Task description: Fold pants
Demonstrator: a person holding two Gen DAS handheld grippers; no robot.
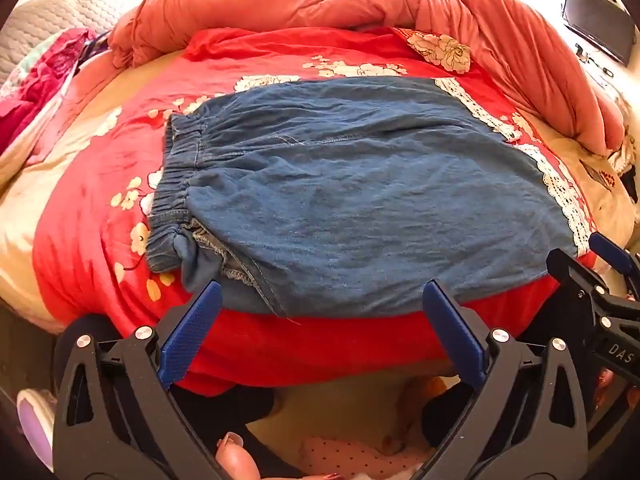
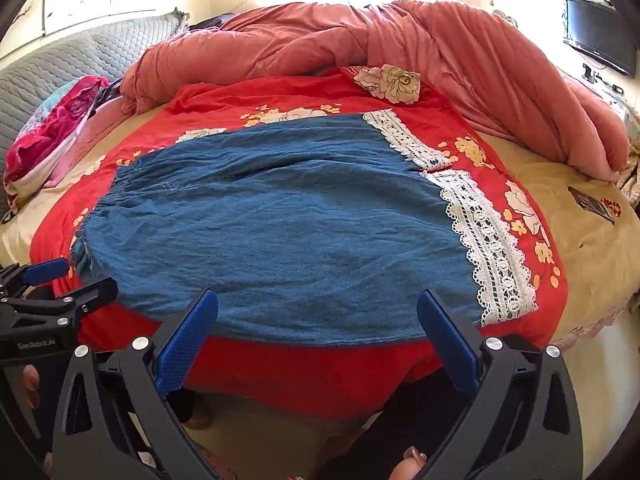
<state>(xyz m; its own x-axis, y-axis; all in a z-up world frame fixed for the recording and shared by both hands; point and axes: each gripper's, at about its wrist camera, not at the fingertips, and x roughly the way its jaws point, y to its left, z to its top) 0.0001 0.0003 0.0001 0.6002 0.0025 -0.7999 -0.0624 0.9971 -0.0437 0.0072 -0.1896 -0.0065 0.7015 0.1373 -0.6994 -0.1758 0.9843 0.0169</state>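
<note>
Both of your grippers stand with fingers wide apart and nothing between them: left gripper point(image 1: 322, 294) and right gripper point(image 2: 318, 304) hover at the bed's near edge. Blue pants point(image 2: 280, 232) (lace-trimmed hems rightward) lie flat on the red floral sheet point(image 2: 304, 368).

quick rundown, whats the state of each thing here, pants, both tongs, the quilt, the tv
denim pants: spread flat on the red floral sheet, legs side by side, waistband left, lace hems right, not folded yet
left tongs: open, empty, over the pants' near edge
right tongs: open, empty, over the pants' near edge
pink quilt: bunched up behind the pants
tv: screen dark
</note>
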